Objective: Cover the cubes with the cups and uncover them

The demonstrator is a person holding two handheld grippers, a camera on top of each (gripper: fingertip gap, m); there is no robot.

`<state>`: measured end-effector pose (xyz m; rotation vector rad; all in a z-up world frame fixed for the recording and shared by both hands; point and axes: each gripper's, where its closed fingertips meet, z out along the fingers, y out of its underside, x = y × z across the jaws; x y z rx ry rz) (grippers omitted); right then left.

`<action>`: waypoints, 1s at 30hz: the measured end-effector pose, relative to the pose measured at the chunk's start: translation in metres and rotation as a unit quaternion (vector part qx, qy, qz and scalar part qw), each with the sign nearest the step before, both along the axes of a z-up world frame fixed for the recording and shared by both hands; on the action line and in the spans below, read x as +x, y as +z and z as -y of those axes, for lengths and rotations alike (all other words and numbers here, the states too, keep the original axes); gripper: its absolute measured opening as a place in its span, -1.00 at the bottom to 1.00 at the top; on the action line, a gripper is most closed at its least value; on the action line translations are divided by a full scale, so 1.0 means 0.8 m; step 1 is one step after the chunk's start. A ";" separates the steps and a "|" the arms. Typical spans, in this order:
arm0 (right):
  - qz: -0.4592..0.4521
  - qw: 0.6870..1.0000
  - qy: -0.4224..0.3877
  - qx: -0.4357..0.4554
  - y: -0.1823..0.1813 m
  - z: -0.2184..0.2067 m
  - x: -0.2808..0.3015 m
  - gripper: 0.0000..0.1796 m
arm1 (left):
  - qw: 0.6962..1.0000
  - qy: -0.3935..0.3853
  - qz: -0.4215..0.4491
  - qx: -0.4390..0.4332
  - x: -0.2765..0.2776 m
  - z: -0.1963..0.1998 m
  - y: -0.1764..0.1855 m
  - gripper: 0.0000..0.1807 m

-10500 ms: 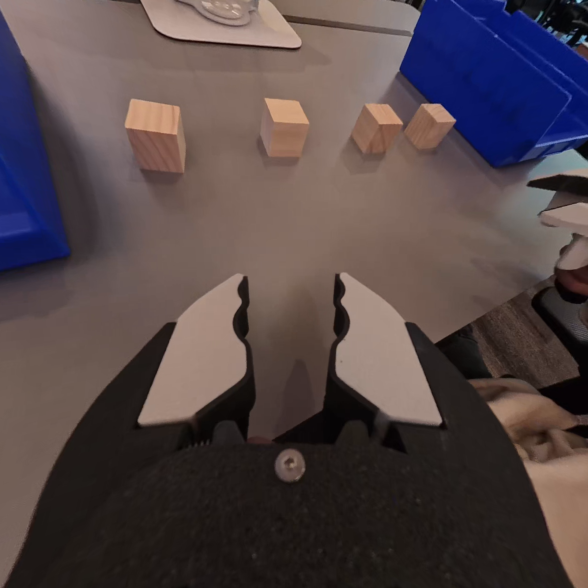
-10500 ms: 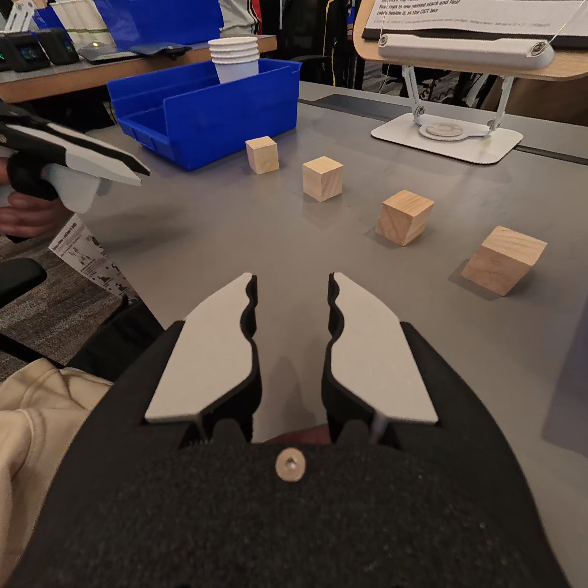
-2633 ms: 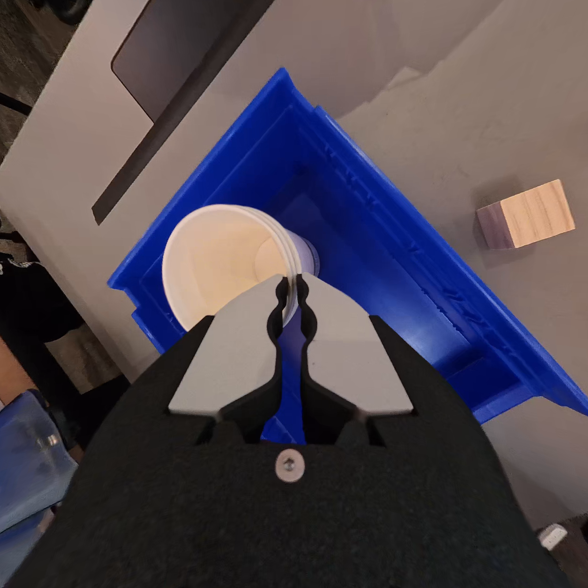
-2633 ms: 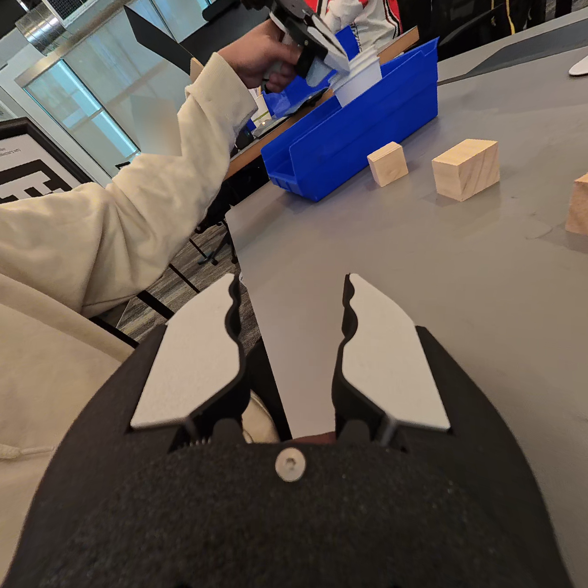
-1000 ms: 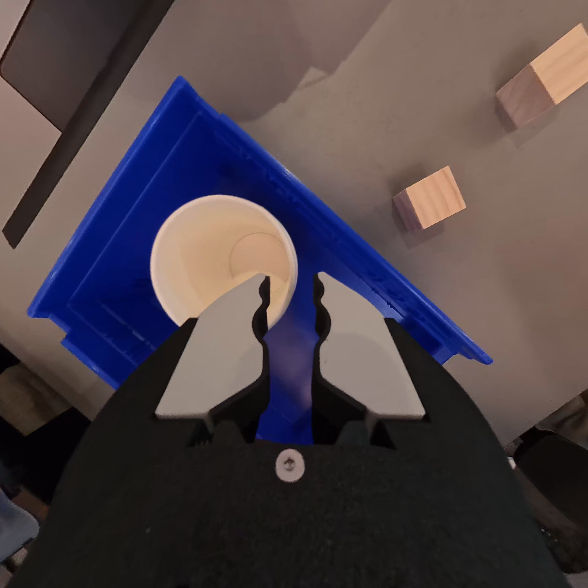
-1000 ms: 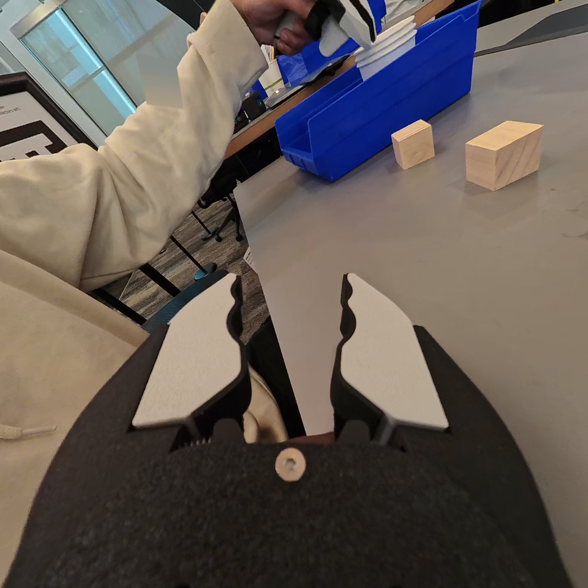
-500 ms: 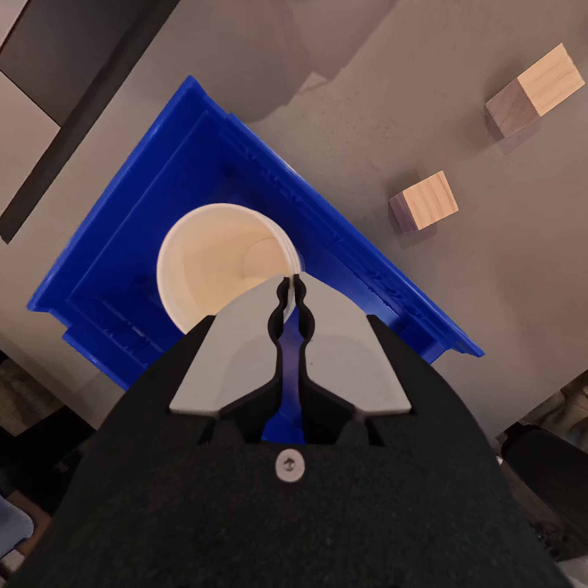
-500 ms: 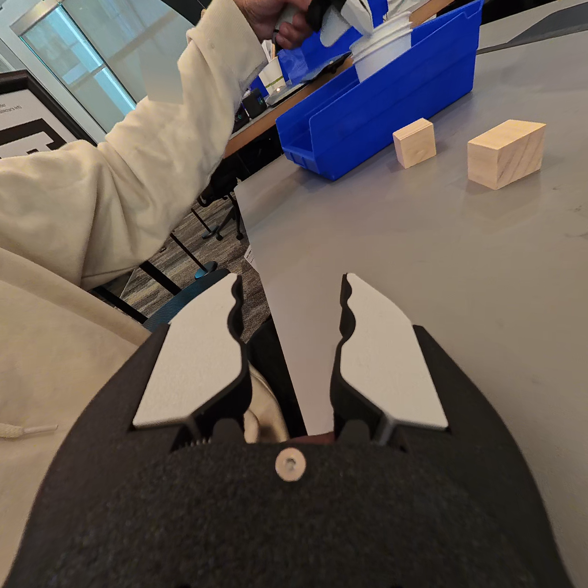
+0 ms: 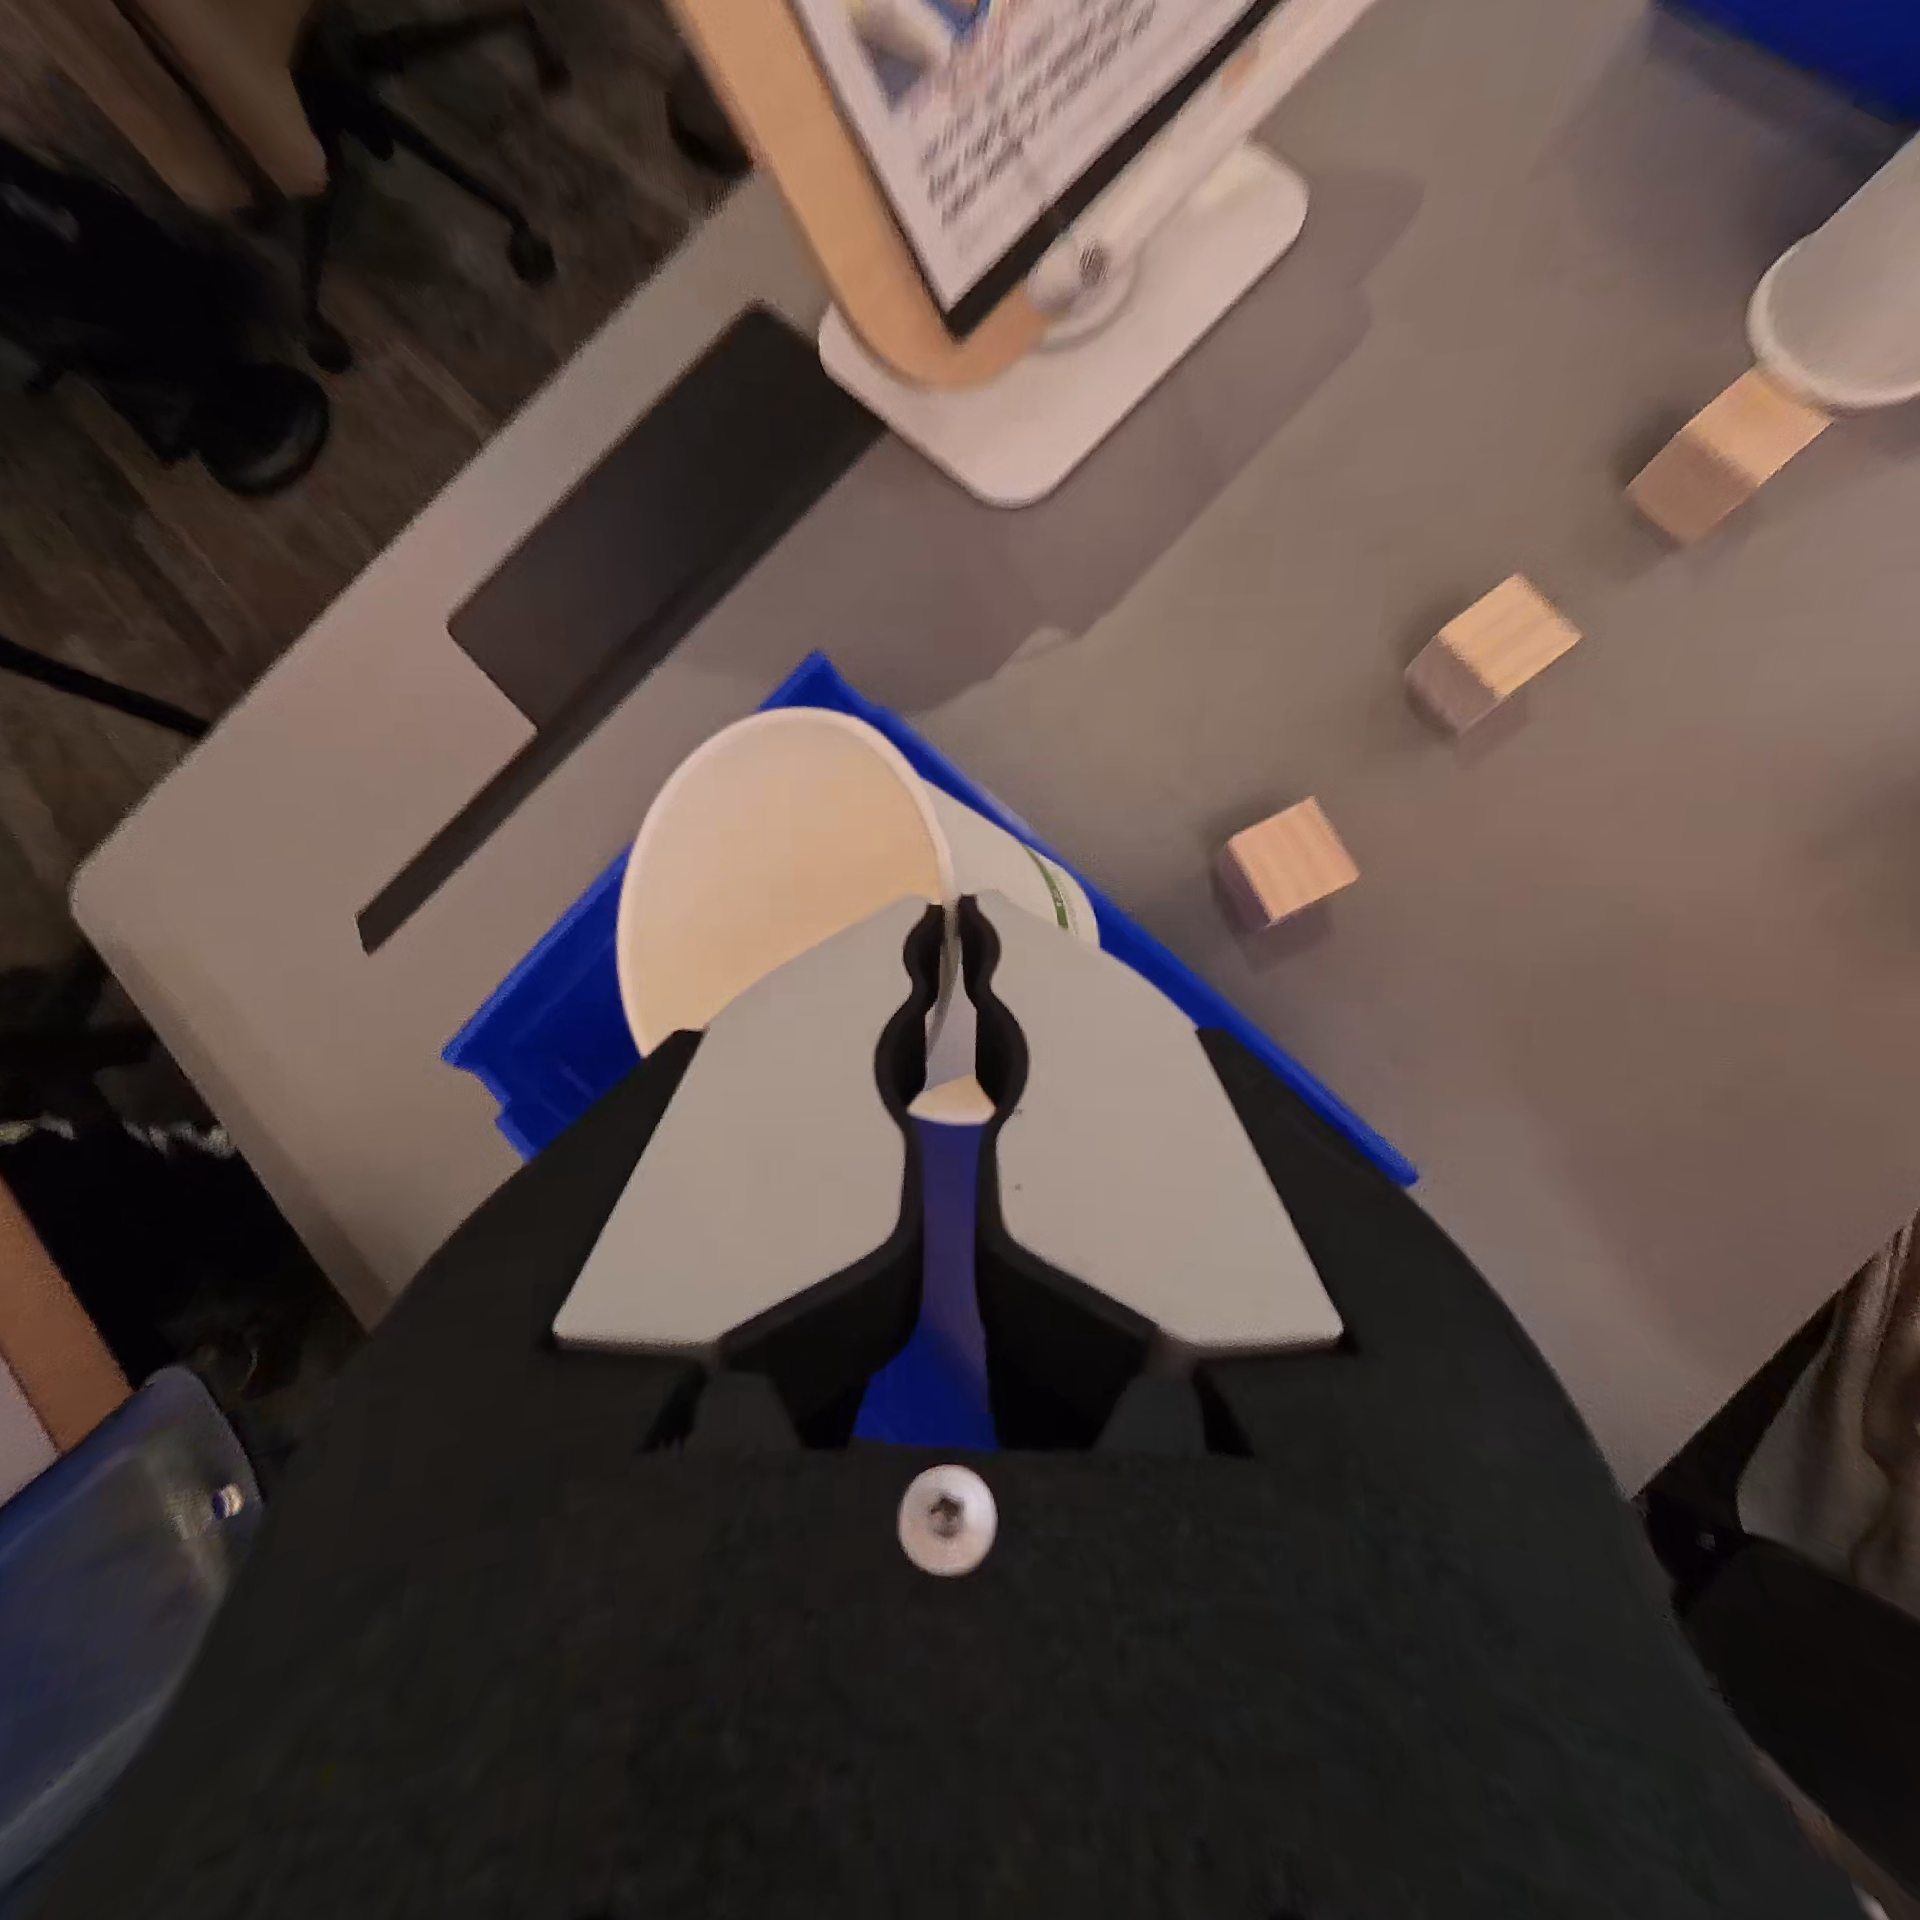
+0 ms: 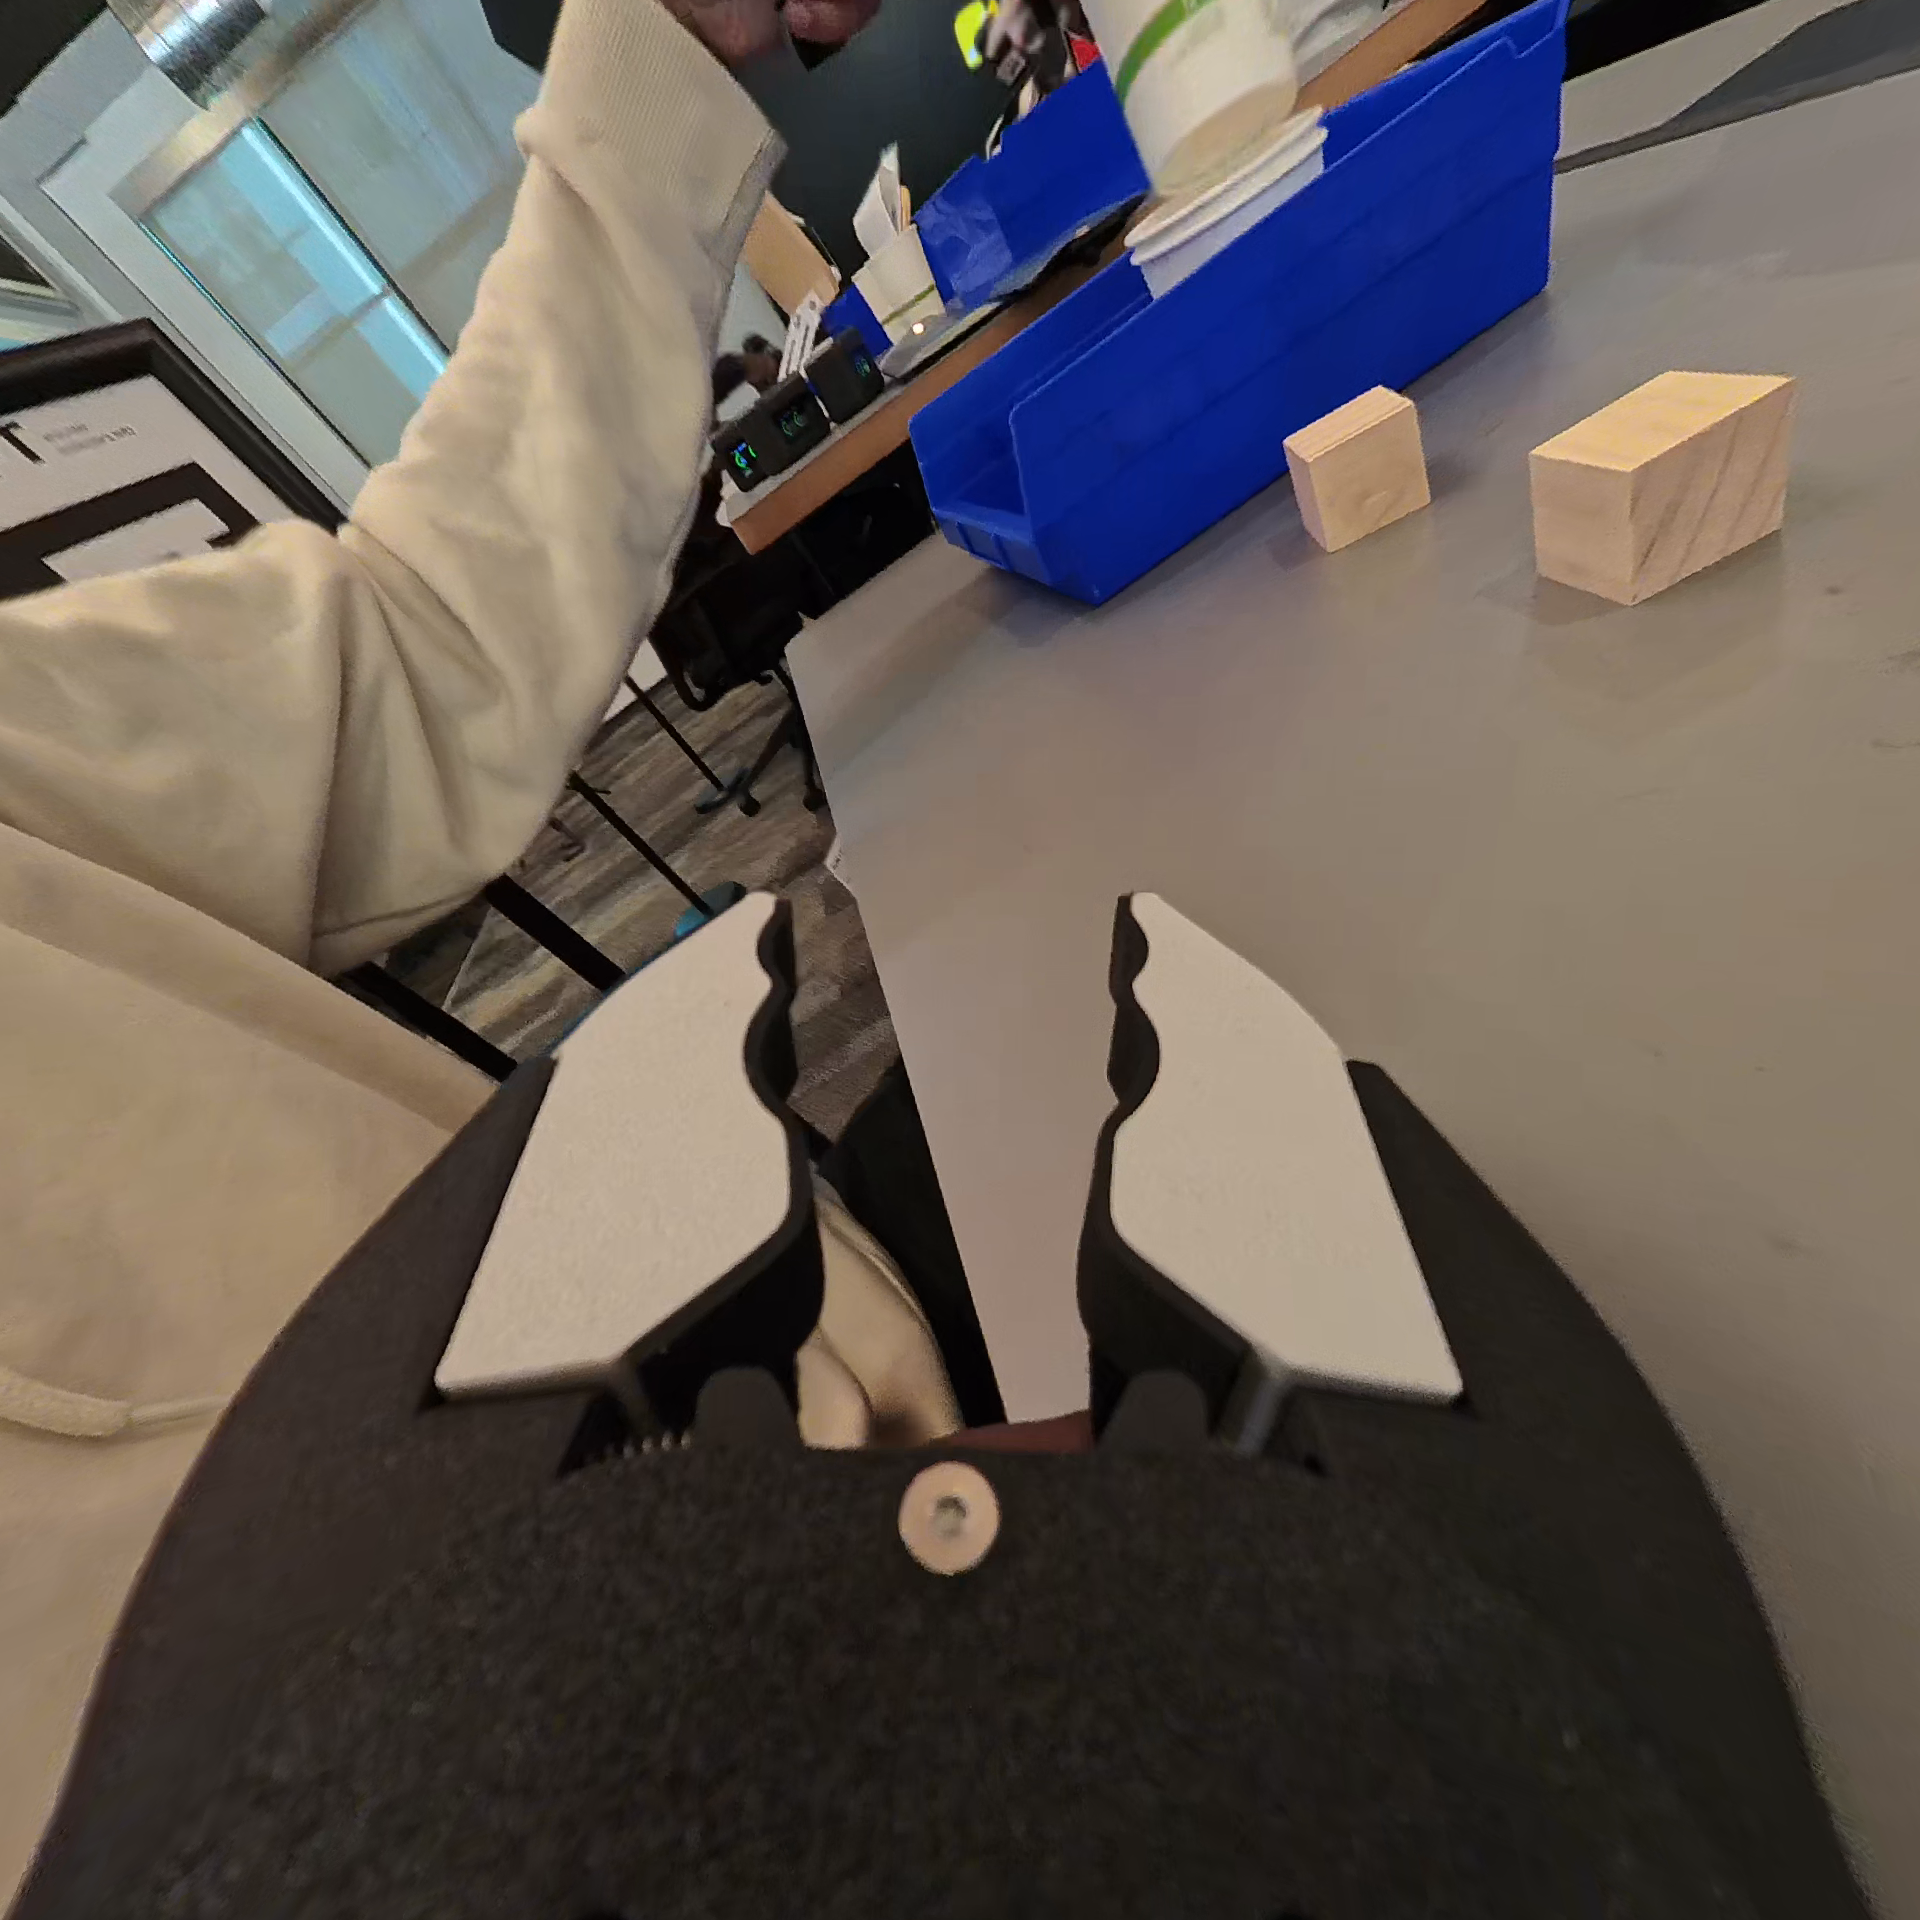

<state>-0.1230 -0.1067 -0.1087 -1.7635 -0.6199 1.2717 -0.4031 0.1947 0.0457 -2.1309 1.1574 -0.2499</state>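
Note:
My left gripper (image 9: 948,920) is shut on the rim of a white paper cup (image 9: 779,873) and holds it, tilted, above the blue bin (image 9: 540,1029). The right wrist view shows this cup (image 10: 1195,83), with a green band, raised clear of the stack of cups (image 10: 1226,223) standing in the bin (image 10: 1247,395). Three wooden cubes (image 9: 1288,862), (image 9: 1491,649), (image 9: 1714,457) sit in a row on the grey table. Two of them show in the right wrist view (image 10: 1356,468), (image 10: 1662,483). My right gripper (image 10: 951,904) is open and empty, low at the table's near left edge.
A document stand with a white base (image 9: 1039,395) stands at the back of the table. A white round object (image 9: 1839,312), cup-like, sits at the right edge next to the third cube. The person's cream sleeve (image 10: 416,520) reaches across the left. Chairs and floor lie beyond the table.
My left gripper opened over the stack, shut on the top cup's rim, then lifted that cup up out of the stack. My right gripper has stayed open and still.

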 end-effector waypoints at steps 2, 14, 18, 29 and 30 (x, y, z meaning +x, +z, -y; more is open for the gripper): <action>-0.025 1.000 0.001 -0.013 0.004 -0.002 0.000 -0.35 | 0.999 -0.011 0.028 0.040 0.015 0.013 0.026 -0.96; -0.470 0.842 0.073 -0.257 0.128 -0.077 -0.032 -0.13 | 0.935 -0.139 0.297 0.136 0.214 0.200 0.086 -0.97; -0.542 0.796 0.091 -0.253 0.153 -0.094 -0.043 -0.07 | 0.922 -0.154 0.331 0.129 0.262 0.239 0.069 -0.97; -0.565 0.785 0.084 -0.239 0.154 -0.098 -0.024 -0.14 | 0.919 -0.195 0.328 0.098 0.314 0.284 0.011 -0.97; -0.563 0.787 0.087 -0.237 0.153 -0.097 -0.023 -0.15 | 0.917 -0.199 0.334 0.092 0.315 0.288 0.010 -0.97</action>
